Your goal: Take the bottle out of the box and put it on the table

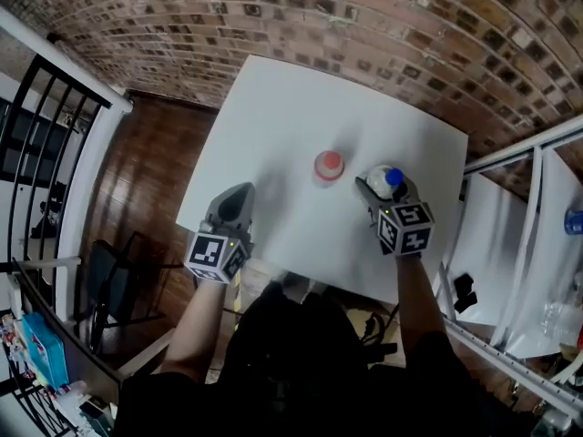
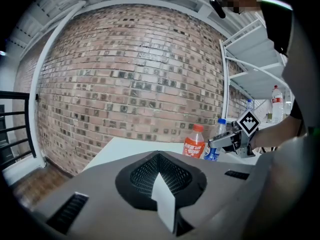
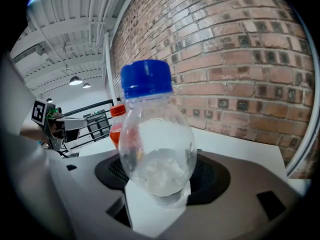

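Observation:
A clear bottle with a blue cap (image 1: 390,177) (image 3: 152,149) stands upright between the jaws of my right gripper (image 1: 375,188) (image 3: 159,186), which is shut on its lower body. Just left of it a red-capped orange drink bottle (image 1: 329,165) (image 3: 116,126) (image 2: 194,142) stands alone on the white table (image 1: 282,116). From the left gripper view the blue-capped bottle (image 2: 216,140) sits close beside the orange one, with the right gripper (image 2: 231,140) on it; whether its base touches the table I cannot tell. My left gripper (image 1: 239,193) (image 2: 160,176) hovers over the table's near left part, shut and empty. No box is in view.
A brick wall (image 2: 130,74) runs behind the table. White shelving (image 1: 537,208) (image 2: 260,79) holding bottles stands to the right. A black railing (image 1: 36,153) and wooden floor (image 1: 146,180) lie left of the table's edge.

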A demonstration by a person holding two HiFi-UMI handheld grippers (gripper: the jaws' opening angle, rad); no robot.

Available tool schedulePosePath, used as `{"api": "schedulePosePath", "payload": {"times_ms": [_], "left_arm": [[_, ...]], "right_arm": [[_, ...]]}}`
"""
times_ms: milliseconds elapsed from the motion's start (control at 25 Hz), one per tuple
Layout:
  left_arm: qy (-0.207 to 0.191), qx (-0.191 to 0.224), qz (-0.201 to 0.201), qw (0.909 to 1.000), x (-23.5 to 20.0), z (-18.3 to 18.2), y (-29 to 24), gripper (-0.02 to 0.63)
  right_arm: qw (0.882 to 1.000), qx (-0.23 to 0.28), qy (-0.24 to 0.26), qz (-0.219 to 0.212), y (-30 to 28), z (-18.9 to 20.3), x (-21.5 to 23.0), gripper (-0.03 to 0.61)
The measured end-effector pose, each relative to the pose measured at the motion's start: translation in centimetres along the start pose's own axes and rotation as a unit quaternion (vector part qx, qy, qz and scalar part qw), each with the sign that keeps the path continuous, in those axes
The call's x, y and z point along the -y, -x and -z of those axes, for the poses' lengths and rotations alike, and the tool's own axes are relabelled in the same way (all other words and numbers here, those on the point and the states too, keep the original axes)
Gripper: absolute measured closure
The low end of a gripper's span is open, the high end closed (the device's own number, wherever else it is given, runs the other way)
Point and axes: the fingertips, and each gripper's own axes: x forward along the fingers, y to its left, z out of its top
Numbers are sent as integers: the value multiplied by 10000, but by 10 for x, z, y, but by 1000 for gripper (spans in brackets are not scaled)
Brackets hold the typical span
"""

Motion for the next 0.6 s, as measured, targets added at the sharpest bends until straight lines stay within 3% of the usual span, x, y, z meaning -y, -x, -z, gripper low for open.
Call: {"api": "schedulePosePath", "payload": {"times_ms": [360, 520, 600], "left_arm": [[95, 53, 104, 9999, -10, 15, -1, 612], [99, -246, 163, 9995, -9, 23, -5, 612], [124, -123, 229, 9996, -8, 24, -8, 612]], "right_arm": [[9999, -25, 95, 87, -20, 6, -2, 264], [9998, 119, 63, 168, -22, 5, -3, 262], [9998, 158, 21, 154, -23, 5, -3, 258]]}}
